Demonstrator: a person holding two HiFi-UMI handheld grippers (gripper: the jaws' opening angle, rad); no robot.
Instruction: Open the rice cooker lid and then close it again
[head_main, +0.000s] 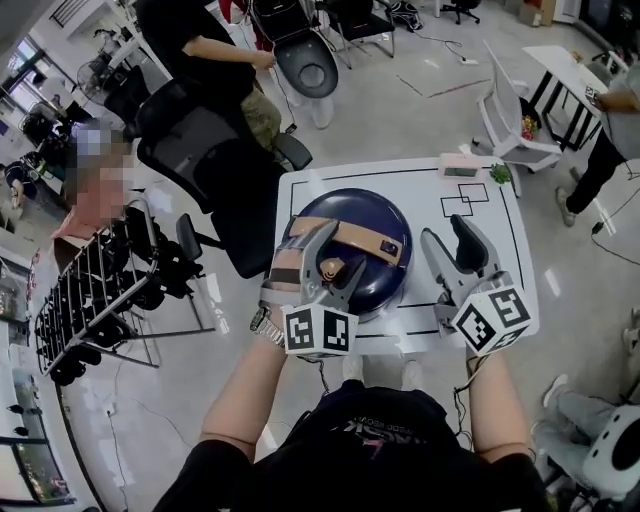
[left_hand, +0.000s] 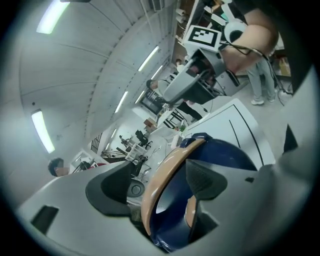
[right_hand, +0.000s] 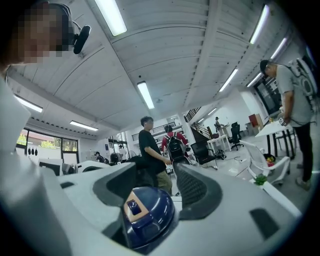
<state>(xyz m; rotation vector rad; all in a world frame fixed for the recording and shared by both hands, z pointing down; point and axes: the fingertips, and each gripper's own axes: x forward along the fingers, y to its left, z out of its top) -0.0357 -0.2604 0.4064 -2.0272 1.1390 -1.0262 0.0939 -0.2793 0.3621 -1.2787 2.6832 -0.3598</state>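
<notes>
- While the rice cooker (head_main: 375, 215) sits closed on the table (head_main: 490, 215), the left gripper (head_main: 340, 250) straddles its tan handle (head_main: 350, 236) with parted jaws at 7 o'clock.
- Right gripper (head_main: 447, 232), 3 o'clock: jaws apart, empty.

Rice cooker (head_main: 372, 215) blocks the table (head_main: 495, 250) centre; bare surface lies rightward.

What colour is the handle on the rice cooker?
The handle is tan, on the dark blue rice cooker; clearest in the head view.
</notes>
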